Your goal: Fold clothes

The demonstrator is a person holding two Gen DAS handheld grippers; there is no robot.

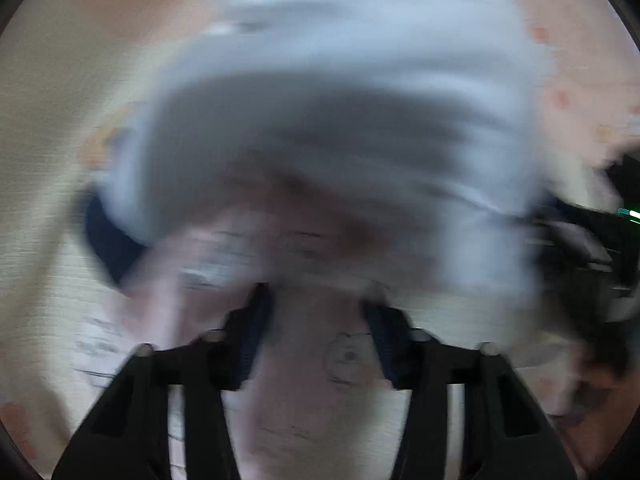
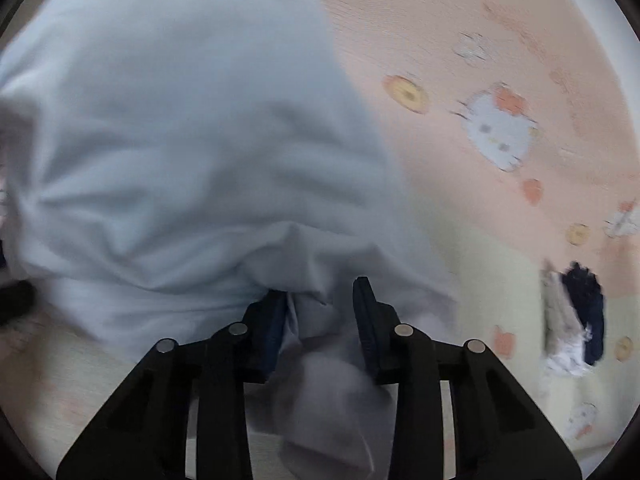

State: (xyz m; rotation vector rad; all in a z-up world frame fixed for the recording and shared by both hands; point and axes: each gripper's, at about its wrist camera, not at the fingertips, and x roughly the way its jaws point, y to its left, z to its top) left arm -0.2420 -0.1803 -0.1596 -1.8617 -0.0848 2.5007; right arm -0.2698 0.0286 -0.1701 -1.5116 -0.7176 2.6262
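A pale blue garment (image 2: 192, 152) lies bunched on a pink and cream printed bedsheet (image 2: 460, 20). My right gripper (image 2: 319, 294) is at its near edge. A gathered fold of the blue cloth fills the gap between the two pads and hangs down below them, so the gripper is shut on it. The left wrist view is heavily blurred. There the same garment (image 1: 340, 92) arches just beyond my left gripper (image 1: 318, 300). Its jaws stand apart, and only pale pinkish printed cloth shows between them.
The sheet carries cartoon cat faces (image 2: 500, 128) and small orange prints. A small navy and white cloth item (image 2: 580, 312) lies to the right of the garment. In the left wrist view a dark navy piece (image 1: 108, 240) shows at the left and dark shapes (image 1: 592, 248) at the right.
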